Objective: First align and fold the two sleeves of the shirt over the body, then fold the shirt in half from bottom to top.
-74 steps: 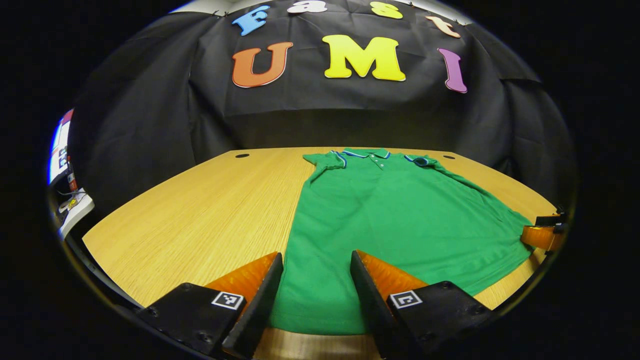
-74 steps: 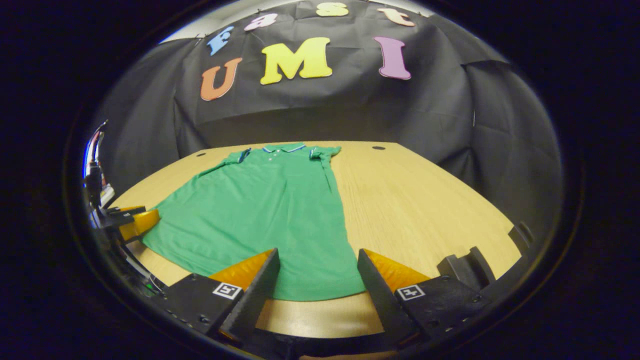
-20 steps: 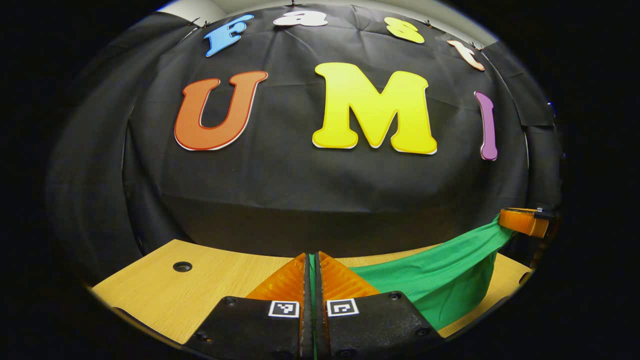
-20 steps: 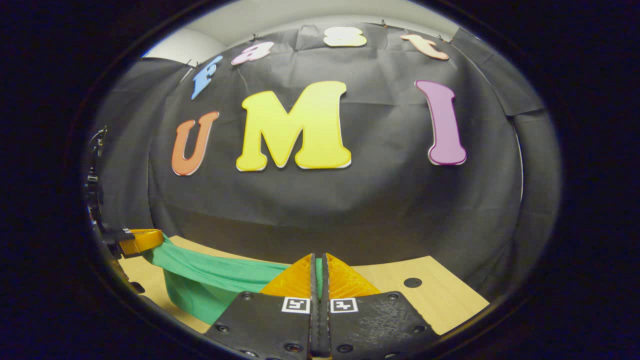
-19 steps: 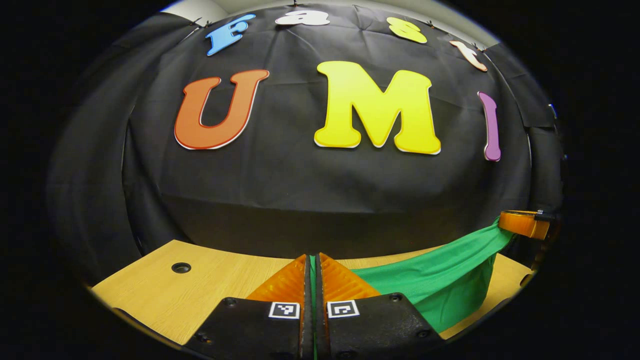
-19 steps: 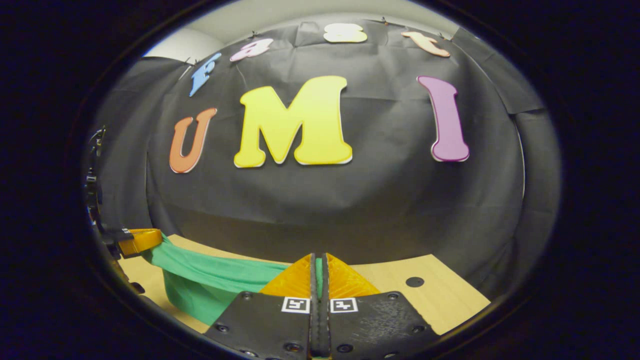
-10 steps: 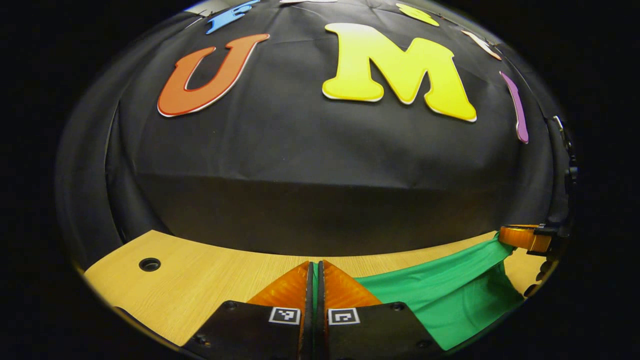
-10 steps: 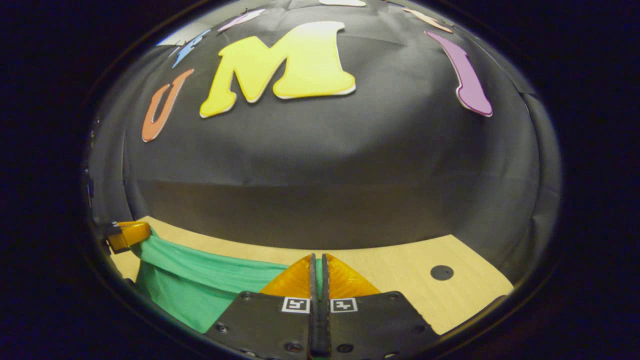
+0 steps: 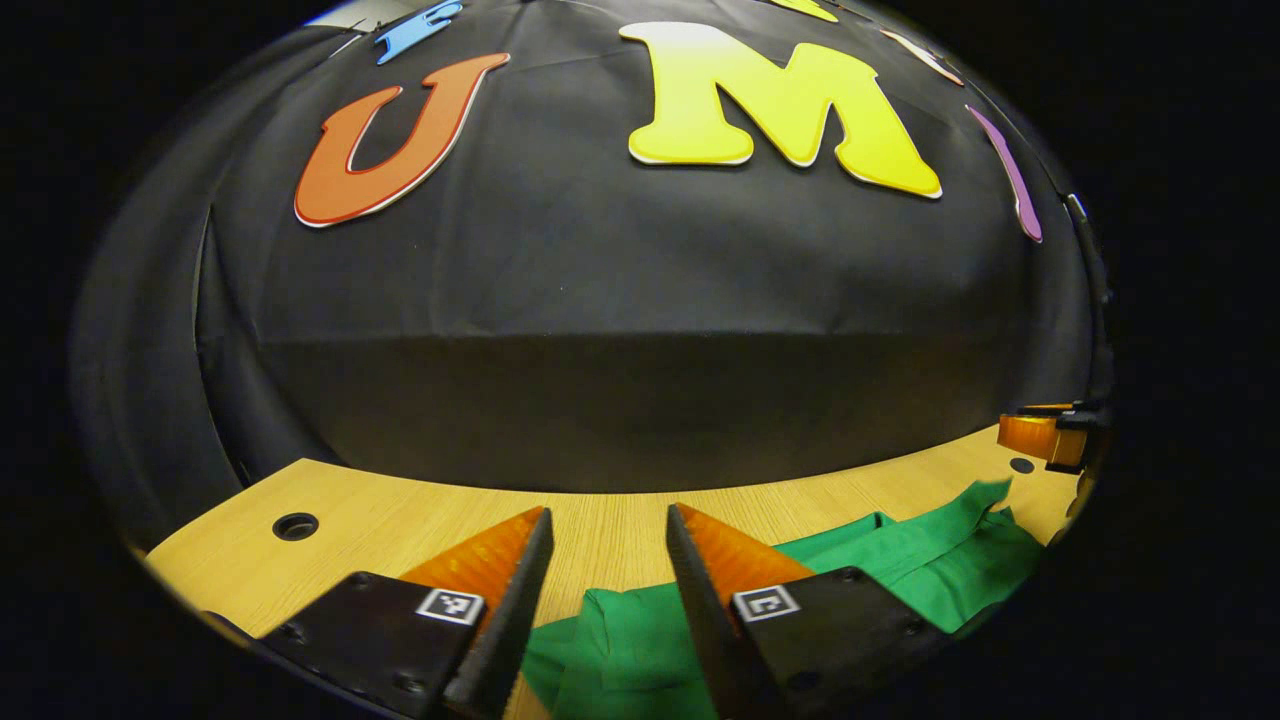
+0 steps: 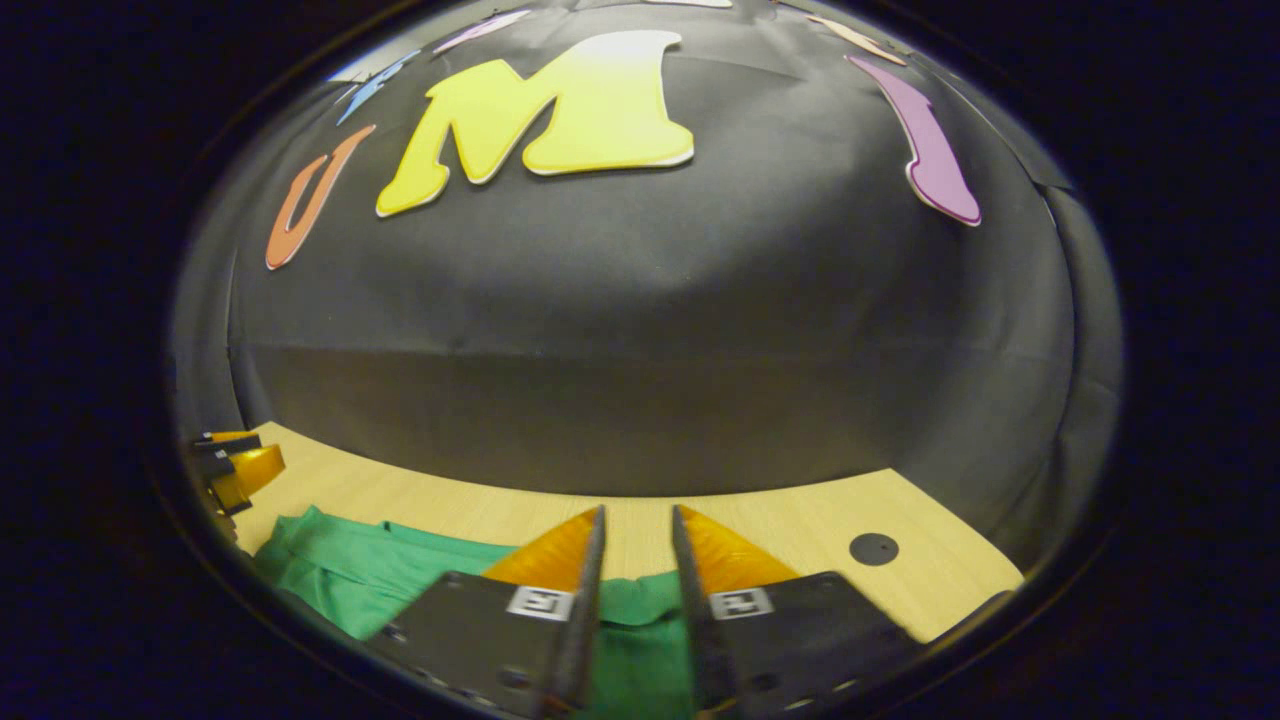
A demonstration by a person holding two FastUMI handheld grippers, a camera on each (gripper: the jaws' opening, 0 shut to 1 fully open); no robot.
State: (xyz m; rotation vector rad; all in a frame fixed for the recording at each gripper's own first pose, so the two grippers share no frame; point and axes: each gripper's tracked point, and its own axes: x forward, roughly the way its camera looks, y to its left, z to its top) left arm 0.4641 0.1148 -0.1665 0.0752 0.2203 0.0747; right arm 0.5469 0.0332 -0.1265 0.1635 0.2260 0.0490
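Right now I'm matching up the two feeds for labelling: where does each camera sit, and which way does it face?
Left gripper view: rides the left gripper, low above the table, facing the back wall; own open fingers straddle the green shirt; the right gripper at right.
Right gripper view: rides the right gripper, same heading; own open fingers over the shirt; the left gripper at left.
Shared: shirt, table, wall, each other's gripper.
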